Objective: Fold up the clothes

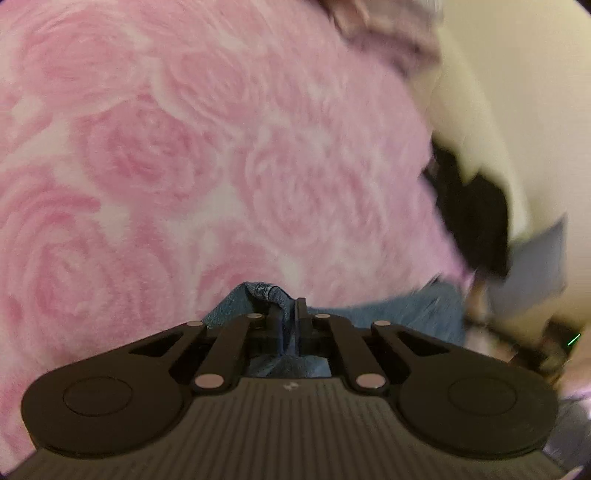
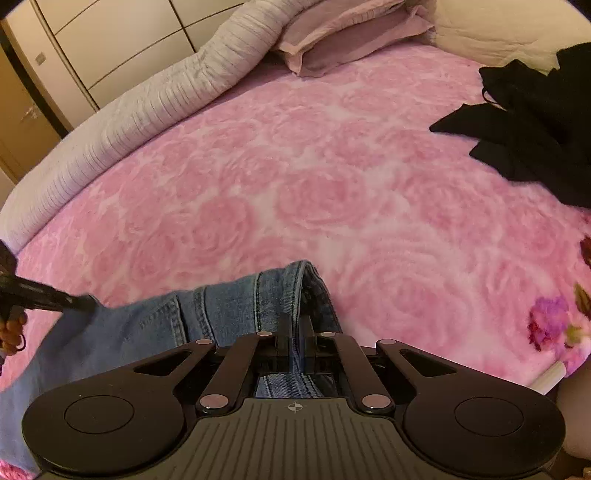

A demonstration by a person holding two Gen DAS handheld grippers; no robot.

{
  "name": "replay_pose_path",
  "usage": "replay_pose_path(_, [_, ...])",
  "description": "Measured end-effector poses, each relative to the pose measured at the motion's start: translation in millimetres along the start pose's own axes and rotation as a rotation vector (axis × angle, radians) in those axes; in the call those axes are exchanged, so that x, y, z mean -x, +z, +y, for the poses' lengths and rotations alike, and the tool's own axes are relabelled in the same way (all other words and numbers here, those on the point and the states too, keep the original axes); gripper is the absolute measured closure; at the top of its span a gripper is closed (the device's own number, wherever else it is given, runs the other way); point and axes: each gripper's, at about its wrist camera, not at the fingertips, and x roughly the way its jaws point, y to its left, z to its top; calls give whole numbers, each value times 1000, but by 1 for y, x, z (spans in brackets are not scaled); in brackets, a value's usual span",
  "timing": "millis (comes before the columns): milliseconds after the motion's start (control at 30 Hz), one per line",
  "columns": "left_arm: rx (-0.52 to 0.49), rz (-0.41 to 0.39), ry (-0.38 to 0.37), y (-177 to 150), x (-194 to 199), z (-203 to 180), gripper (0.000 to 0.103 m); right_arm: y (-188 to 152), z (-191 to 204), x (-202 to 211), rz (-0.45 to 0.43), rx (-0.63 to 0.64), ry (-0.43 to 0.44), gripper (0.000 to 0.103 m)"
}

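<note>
A pair of blue jeans (image 2: 221, 306) lies on the pink rose-patterned blanket (image 2: 332, 177) at the near edge of the bed. My right gripper (image 2: 295, 325) is shut on the jeans' waistband edge, with denim pinched between its fingers. The left gripper (image 1: 286, 306) is shut on another fold of the jeans (image 1: 388, 314), which bunches up just past its fingertips. In the right wrist view the left gripper (image 2: 79, 302) shows at the far left, gripping the denim, with a hand (image 2: 13, 330) behind it. The left wrist view is blurred.
A pile of black clothes (image 2: 528, 118) lies at the bed's right side. Pillows (image 2: 351, 33) and a rolled white quilt (image 2: 147, 99) line the far edge. Wardrobe doors (image 2: 103, 40) stand behind. A flowered cloth (image 2: 557, 321) shows at the right edge.
</note>
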Motion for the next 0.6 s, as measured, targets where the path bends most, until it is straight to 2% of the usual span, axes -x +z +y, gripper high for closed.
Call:
replay_pose_path(67, [-44,-38,34,-5,-8,4,101,-4,-3,-12,18,5,-19,102])
replay_pose_path(200, [-206,-61,120,-10,-26,-6,99,-4,5,-42,42,38,-95,102])
replay_pose_path(333, [-349,-114,199,-20,-6,-30,97,3,11,-38,48,23,-143,98])
replay_pose_path(367, [-378,-157,272,-25,5,-37,91,4,11,-31,31,13,-153,96])
replay_pose_path(433, [-358,-256,417,-33,32,-38,86,4,9,-7,-16,-19,-186,82])
replay_pose_path(467, [-309,-295,449,-37,48,-34,86,2,8,5,-40,-35,-208,79])
replay_pose_path(533, [-207,-339,425,-55,78,-26,86,-7,7,24,-64,-49,-200,68])
replay_pose_path(600, [-134,-348,409,-81,99,-22,86,-22,4,34,-40,-73,-203,66])
